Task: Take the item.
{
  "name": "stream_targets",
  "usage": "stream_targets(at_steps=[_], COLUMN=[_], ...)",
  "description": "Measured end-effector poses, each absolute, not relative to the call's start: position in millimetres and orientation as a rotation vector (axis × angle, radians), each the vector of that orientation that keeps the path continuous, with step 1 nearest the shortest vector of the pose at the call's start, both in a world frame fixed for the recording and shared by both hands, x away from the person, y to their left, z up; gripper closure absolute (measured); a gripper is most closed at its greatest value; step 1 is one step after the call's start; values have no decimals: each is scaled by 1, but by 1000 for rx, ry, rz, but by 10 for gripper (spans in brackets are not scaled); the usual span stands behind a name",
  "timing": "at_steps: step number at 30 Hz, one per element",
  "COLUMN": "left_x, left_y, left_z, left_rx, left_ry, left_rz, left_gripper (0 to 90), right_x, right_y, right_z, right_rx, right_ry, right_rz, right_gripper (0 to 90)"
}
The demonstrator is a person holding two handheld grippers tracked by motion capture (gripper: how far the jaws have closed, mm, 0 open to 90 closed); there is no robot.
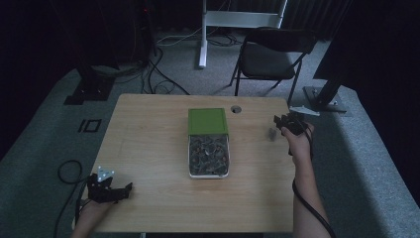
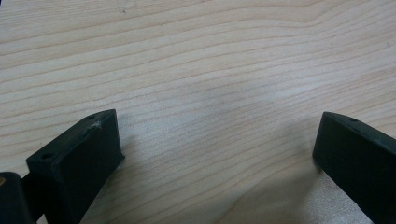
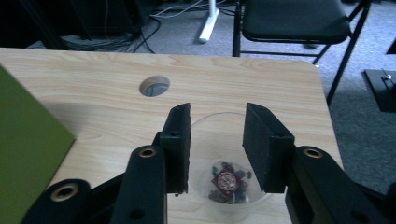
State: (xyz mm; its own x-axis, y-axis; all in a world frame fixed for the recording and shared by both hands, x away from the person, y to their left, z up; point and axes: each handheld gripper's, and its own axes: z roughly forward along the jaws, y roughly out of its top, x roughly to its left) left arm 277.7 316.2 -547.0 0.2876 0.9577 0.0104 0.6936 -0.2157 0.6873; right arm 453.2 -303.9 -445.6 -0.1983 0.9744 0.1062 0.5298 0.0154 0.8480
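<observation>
A small clear cup (image 3: 217, 154) stands on the wooden table (image 1: 148, 144) near its right edge, with dark bits and a red-brown piece (image 3: 227, 180) in its bottom. My right gripper (image 3: 217, 121) hovers just above the cup (image 1: 272, 133), open, its jaws apart over the rim with nothing pinched. At mid-table a white tray (image 1: 188, 159) holds several small dark pieces, and a green lid (image 1: 207, 121) lies against its far end. My left gripper (image 1: 119, 191) rests low at the table's front left, wide open (image 2: 215, 126) over bare wood.
A round cable hole (image 1: 236, 109) sits in the table behind the green lid. A black folding chair (image 1: 270, 57) stands on the carpet past the far right corner. A black cable (image 1: 67, 171) loops on the floor at the left.
</observation>
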Motion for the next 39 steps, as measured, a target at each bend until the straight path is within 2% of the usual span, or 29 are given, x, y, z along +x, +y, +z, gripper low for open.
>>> stream_targets(at_steps=[18, 22, 39], left_x=[278, 278, 278], left_y=[316, 316, 316], left_z=[-547, -547, -547], left_rx=[1988, 1988, 1988], left_ry=[1472, 1472, 1472], left_rz=[598, 598, 598], left_gripper=[16, 16, 16], right_x=[424, 416, 384], right_y=[-295, -294, -295], right_z=[-433, -434, -444], right_rx=[1426, 1412, 1370], right_ry=[1825, 1844, 1867], right_rz=[1172, 1168, 1171], right_gripper=[554, 522, 493])
